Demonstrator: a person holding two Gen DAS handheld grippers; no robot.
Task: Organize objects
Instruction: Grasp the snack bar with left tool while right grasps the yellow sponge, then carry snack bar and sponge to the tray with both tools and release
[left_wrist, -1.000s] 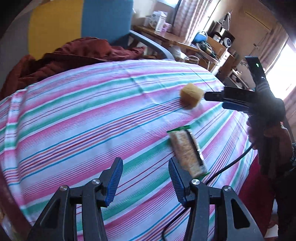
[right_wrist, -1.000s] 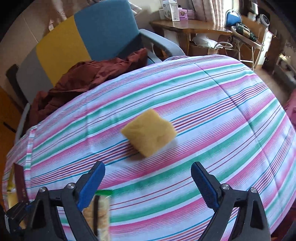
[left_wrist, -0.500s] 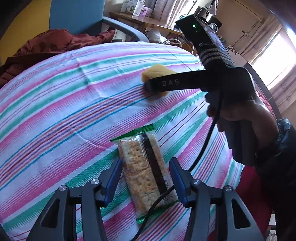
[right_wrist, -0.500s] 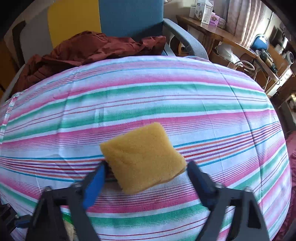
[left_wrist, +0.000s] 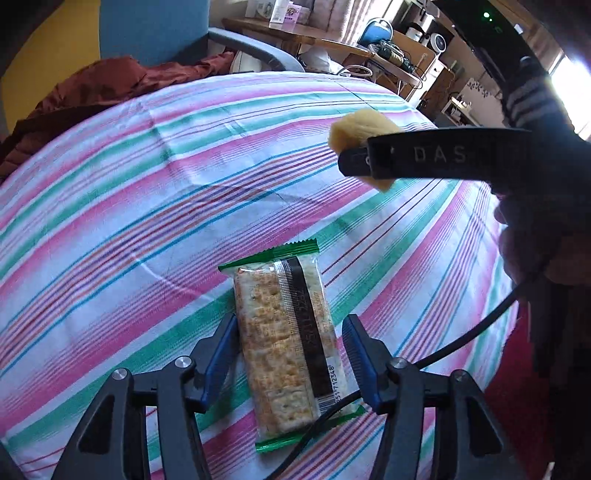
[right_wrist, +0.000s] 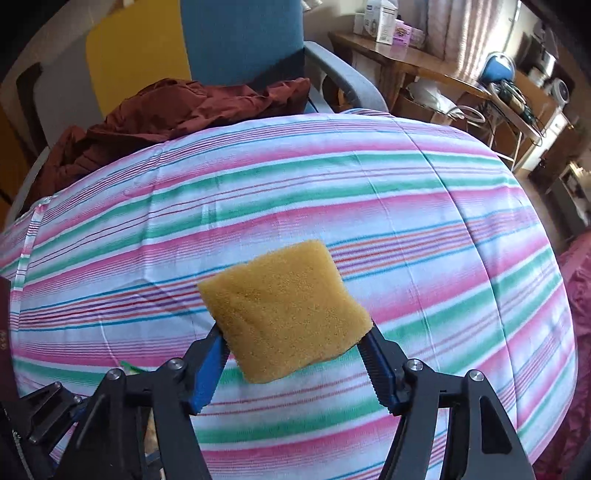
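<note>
A: What is shown held in the right hand-held gripper (right_wrist: 295, 354), and why is it held so?

B: A yellow sponge (right_wrist: 286, 310) is shown pinched between the two blue pads (right_wrist: 207, 373). It is squeezed at its near edge, so that most of its body is left projecting forward. In the left wrist view the same sponge (left_wrist: 364, 127) is seen raised clear of the striped tablecloth (left_wrist: 147, 206). A lift for carrying to a new spot is judged to be under way.

A: And the left hand-held gripper (left_wrist: 290, 363)?

B: Its jaws are shown parted, having just been opening further. A cracker packet (left_wrist: 290, 343) in clear wrapping with green ends is straddled lengthwise between them. The packet is seen lying flat on the desk, with a narrow gap to the right pad (left_wrist: 360, 363); contact on the left side cannot be told. The straddling is judged to be an alignment before closure across the packet's narrow width.

A: What is to be noted as a hazard?

B: A black cable (left_wrist: 436, 354) from the right device is seen draped over the packet's near end. Snagging on closure is judged possible. The crackers are judged brittle, so gentle pressure would be called for.

A: What surrounds the work?

B: A dark red garment (right_wrist: 177, 110) is seen heaped at the cloth's far edge, before a blue chair (right_wrist: 240, 40).
</note>
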